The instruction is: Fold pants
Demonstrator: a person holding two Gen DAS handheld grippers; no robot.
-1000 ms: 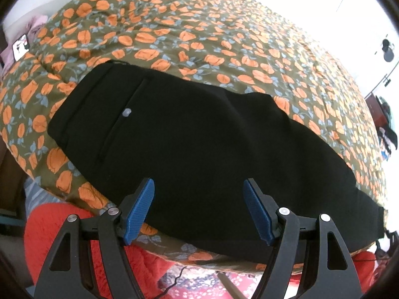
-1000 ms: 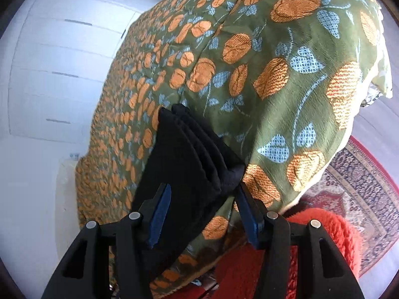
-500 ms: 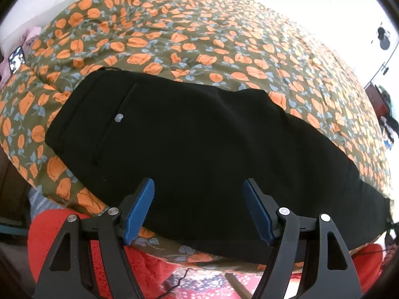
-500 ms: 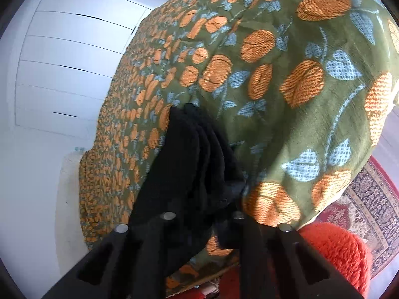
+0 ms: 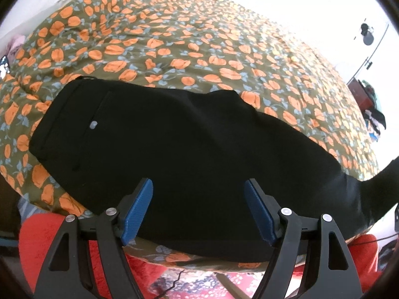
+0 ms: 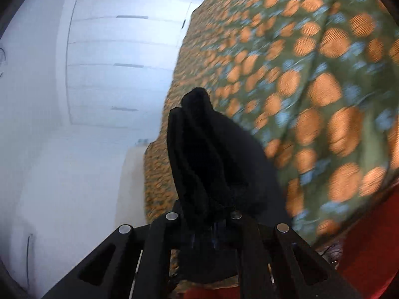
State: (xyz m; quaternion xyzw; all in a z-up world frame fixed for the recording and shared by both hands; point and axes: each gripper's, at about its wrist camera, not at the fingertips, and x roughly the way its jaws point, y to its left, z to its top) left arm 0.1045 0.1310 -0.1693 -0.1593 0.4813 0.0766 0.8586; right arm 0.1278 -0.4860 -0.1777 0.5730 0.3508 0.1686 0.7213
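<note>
Jaws of my left gripper (image 5: 198,208) stand wide apart at the lower centre of the left wrist view, blue pads (image 5: 138,210) facing one another with nothing between them; they hover over the near edge of the black pants (image 5: 189,147). Jaws of my right gripper (image 6: 210,220), at the lower centre of the right wrist view, are closed tight on a bunched end of the pants (image 6: 207,154) (the pads themselves are hidden by the cloth). That gathered end rises from the jaws toward the middle of the frame in several stacked folds.

In the left wrist view the pants lie flat across the centre of the frame on a bed covered by an olive bedspread (image 5: 199,44) printed with orange flowers. The waistband end sits at centre left, where a small pale button (image 5: 92,125) shows beside a pocket seam. The leg end runs to the lower right of the frame and lifts off the bedspread at the right edge.

Red fabric (image 5: 37,234) shows at the lower left below the bedspread's edge, with a patterned rug (image 5: 194,282) at bottom centre. In the right wrist view (blurred by motion) the bedspread (image 6: 311,87) fills the right half, and white panelled cabinet fronts (image 6: 119,69) occupy the upper left.
</note>
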